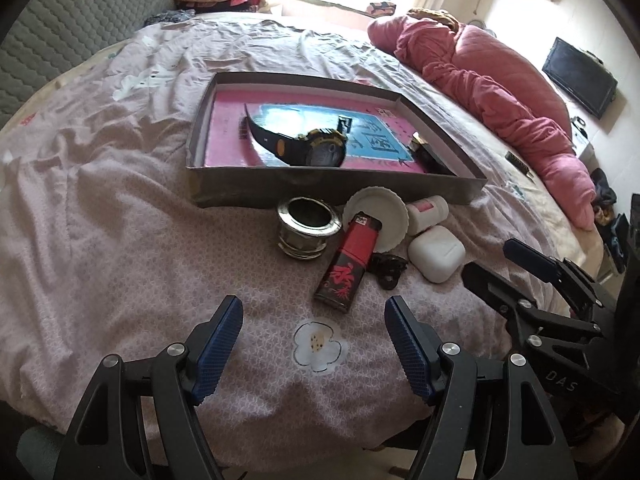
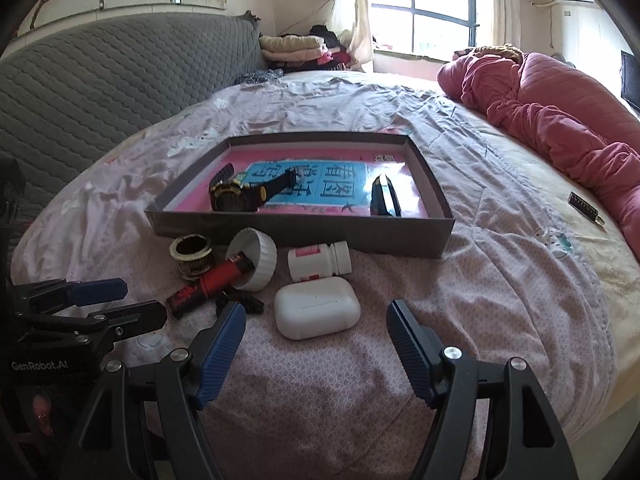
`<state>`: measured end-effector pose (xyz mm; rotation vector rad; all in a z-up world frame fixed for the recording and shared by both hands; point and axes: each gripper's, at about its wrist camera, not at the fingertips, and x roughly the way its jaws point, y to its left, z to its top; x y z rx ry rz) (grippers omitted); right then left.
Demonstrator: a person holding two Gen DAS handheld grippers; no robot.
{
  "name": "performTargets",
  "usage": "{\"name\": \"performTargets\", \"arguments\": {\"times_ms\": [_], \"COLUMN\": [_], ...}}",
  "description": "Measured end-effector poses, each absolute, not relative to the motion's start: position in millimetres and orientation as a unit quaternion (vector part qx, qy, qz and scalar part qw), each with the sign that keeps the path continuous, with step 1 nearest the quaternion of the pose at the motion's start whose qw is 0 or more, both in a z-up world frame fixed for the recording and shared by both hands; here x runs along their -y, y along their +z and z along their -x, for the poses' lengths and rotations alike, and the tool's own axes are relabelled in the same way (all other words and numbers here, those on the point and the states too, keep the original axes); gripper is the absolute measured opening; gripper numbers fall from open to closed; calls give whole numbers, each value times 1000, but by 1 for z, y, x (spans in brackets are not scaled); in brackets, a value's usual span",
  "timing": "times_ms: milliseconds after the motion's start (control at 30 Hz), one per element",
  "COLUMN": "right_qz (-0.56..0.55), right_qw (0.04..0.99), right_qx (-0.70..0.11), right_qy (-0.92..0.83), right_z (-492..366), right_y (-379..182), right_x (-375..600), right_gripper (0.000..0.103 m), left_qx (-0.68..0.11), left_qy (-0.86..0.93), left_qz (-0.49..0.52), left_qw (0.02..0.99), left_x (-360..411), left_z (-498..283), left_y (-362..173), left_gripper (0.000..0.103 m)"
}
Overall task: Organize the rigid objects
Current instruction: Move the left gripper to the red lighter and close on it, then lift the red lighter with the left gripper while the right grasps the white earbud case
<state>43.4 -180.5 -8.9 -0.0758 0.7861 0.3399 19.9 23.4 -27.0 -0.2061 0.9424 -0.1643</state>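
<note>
A bed (image 2: 500, 280) with a pale pink sheet lies under and ahead of the gripper. Far ahead to the right is a bundled pink quilt (image 2: 560, 120). Far ahead on the left stands a grey padded headboard (image 2: 100, 92), with folded clothes (image 2: 292, 50) beside a bright window (image 2: 432, 8).

We look down and forward from both wrists, close above the bed (image 1: 120, 240); both views share the cardboard tray (image 1: 332, 190) (image 2: 300, 232).
</note>
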Motion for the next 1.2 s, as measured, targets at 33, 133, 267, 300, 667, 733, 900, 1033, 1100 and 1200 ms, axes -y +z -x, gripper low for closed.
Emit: {"name": "performTargets", "arguments": {"times_ms": [33,133,267,300,667,733,900,1033,1100,1200], "right_qz": [38,38,30,28,29,32,35,35,37,41], "right_qw": [908,905,905,905,900,897,892,889,887,885], "right_qx": [-384,-392,-395,-395,-408,-413,-422,-424,-426,-428], "right_qy": [165,162,155,153,150,153,159,168,172,176], "right_z": [-44,-47,-50,-51,-62,-65,-71,-76,-78,-81], "right_y": [-10,-15,-17,-17,-27,-30,-36,-39,-41,-44], "right_x": [180,180,184,185,185,184,181,179,177,175], "right_gripper": [72,72,72,72,72,72,72,72,72,72], "left_qx": [-454,-456,-463,-463,-466,-467,-468,-470,-471,-473], "left_qy": [-84,-96,-104,-104,-125,-128,-143,-148,-150,-151], "left_qz": [98,88,70,65,69,66,65,66,68,70], "left_qw": [882,880,878,878,873,873,870,868,866,865], "left_x": [-22,-16,-11,-11,-11,-8,-1,1,1,1], "left_z": [-22,-26,-38,-40,-60,-61,-65,-67,-69,-69], "left_y": [-29,-32,-37,-38,-46,-47,-48,-50,-52,-53], "left_gripper": [75,75,75,75,43,39,33,31,31,31]}}
